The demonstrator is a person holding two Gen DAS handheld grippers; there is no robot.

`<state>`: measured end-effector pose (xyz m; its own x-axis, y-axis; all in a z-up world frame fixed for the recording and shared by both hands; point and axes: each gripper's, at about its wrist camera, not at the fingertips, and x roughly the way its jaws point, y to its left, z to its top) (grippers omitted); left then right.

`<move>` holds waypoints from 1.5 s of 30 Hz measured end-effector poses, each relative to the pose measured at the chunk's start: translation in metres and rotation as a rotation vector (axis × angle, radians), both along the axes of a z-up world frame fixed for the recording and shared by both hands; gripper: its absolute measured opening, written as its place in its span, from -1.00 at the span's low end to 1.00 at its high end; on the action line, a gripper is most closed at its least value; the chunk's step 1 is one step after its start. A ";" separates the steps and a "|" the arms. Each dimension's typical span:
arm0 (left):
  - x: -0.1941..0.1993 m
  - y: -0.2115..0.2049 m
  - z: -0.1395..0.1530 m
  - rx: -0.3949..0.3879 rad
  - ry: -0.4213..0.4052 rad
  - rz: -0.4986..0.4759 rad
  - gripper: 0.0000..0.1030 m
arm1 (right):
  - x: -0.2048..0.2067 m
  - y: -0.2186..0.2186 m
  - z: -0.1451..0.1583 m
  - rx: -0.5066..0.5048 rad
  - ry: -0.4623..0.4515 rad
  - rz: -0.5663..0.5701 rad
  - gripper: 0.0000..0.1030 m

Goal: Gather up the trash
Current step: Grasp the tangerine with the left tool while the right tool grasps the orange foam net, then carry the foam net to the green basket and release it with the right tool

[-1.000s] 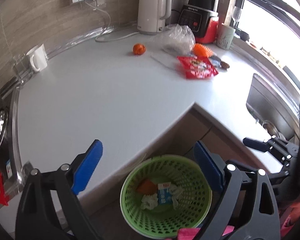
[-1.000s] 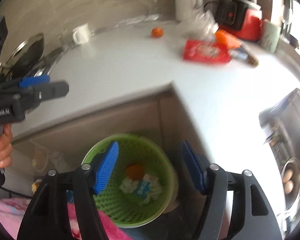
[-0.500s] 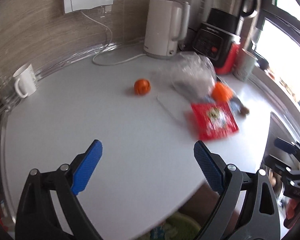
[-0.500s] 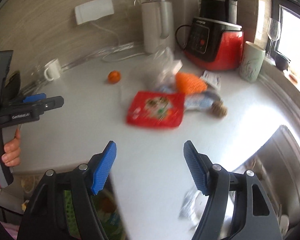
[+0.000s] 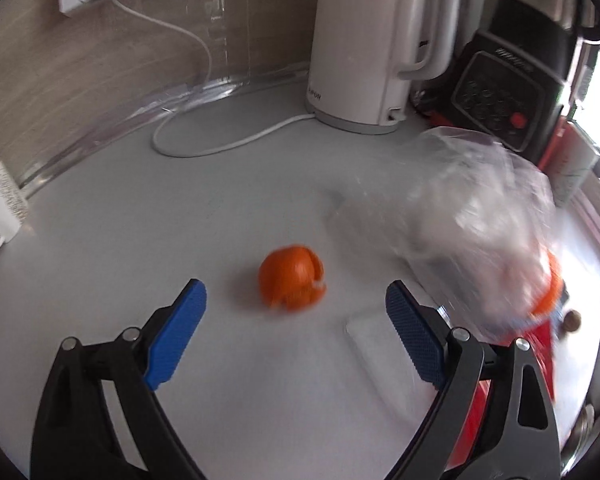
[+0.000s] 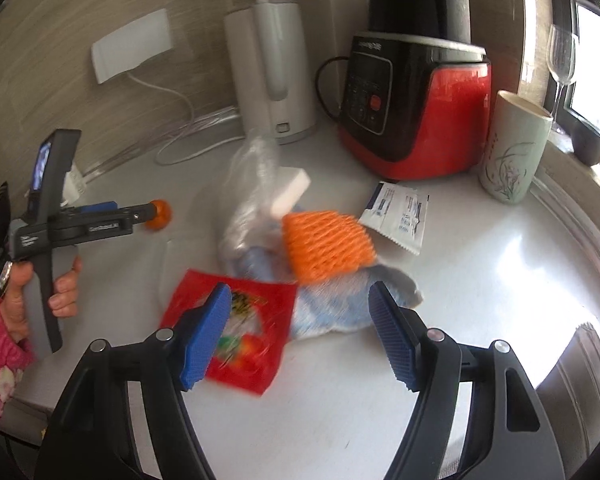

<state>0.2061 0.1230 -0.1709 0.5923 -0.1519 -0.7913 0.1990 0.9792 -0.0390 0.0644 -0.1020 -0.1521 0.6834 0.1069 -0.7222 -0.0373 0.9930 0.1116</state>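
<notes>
Left gripper (image 5: 296, 312) wide open, empty, orange peel (image 5: 292, 278) just ahead between the blue pads; right gripper (image 6: 300, 330) also open over red snack wrapper (image 6: 240, 328). Lower straight, centre peel, then close gently; avoid clear plastic bag (image 5: 480, 220) off the right-hand pad.

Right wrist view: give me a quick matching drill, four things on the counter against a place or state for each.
Things:
1. orange foam net
2. red snack packet
3. white sachet
4. orange peel

Places:
A. at the left gripper's tip
B. lying flat under the right gripper's left jaw
C. between the appliance and the net
D. on top of the pile

Pairs: 1-D, 2-B, 3-C, 4-A
</notes>
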 end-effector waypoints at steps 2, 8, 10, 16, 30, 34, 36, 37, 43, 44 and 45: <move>0.013 -0.003 -0.008 0.008 0.009 0.005 0.67 | 0.008 -0.007 -0.005 0.008 0.006 -0.004 0.39; 0.030 -0.008 -0.028 0.052 0.051 0.016 0.36 | 0.025 -0.018 -0.012 0.019 0.007 -0.006 0.39; 0.029 -0.009 -0.033 0.061 0.071 0.023 0.19 | 0.030 -0.020 -0.014 0.023 0.006 -0.005 0.39; 0.033 -0.012 -0.030 0.055 0.060 0.025 -0.34 | 0.043 -0.023 -0.019 0.020 0.007 0.006 0.39; 0.000 0.003 0.017 -0.016 0.014 0.021 -0.42 | 0.080 0.006 -0.037 -0.061 0.052 0.079 -0.78; -0.028 0.014 0.029 -0.044 0.006 0.021 -0.42 | 0.068 0.011 -0.021 -0.071 0.018 0.070 -0.79; -0.041 0.018 0.033 -0.049 0.007 0.010 -0.42 | 0.060 0.014 -0.013 -0.072 0.006 0.066 -0.79; -0.051 0.020 0.036 -0.055 0.007 0.004 -0.42 | 0.052 0.017 -0.006 -0.068 -0.002 0.065 -0.79; -0.111 0.035 0.048 -0.101 0.030 -0.034 -0.42 | -0.003 0.043 0.024 -0.039 -0.037 0.089 -0.78; -0.125 0.038 0.049 -0.117 0.039 -0.044 -0.42 | -0.012 0.048 0.026 -0.030 -0.039 0.095 -0.78; -0.136 0.041 0.050 -0.123 0.043 -0.054 -0.42 | -0.027 0.054 0.030 -0.005 -0.037 0.105 -0.78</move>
